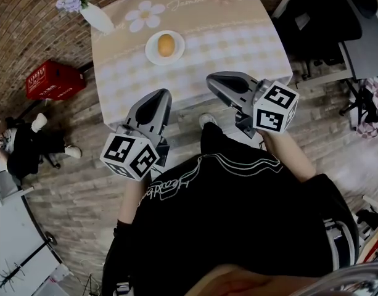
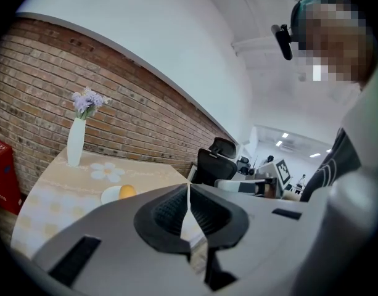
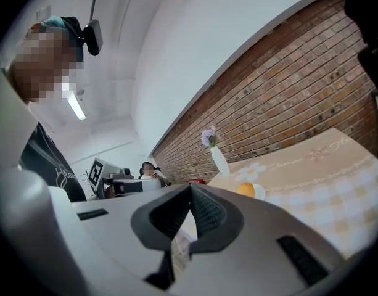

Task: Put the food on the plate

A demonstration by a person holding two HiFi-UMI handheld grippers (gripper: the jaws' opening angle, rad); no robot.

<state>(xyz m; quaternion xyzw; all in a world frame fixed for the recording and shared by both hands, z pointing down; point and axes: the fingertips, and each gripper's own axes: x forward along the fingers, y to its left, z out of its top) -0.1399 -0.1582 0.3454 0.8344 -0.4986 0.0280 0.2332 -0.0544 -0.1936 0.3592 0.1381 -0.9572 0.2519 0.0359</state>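
Note:
An orange, egg-shaped piece of food (image 1: 166,44) lies on a small white plate (image 1: 150,54) in the middle of the table (image 1: 238,48). Both grippers hang at the table's near edge, well short of the plate. My left gripper (image 1: 159,95) is shut with nothing between its jaws, and the left gripper view shows its tips (image 2: 189,187) meeting, the food (image 2: 127,191) and plate (image 2: 108,196) ahead to the left. My right gripper (image 1: 212,81) is likewise shut and empty. From its own view the tips (image 3: 190,187) touch, with the food (image 3: 245,189) ahead to the right.
A white vase (image 1: 96,16) of lilac flowers stands at the table's far left corner. A red crate (image 1: 53,81) sits on the floor to the left, near a seated person (image 1: 22,142). Black office chairs (image 1: 318,23) stand to the right of the table.

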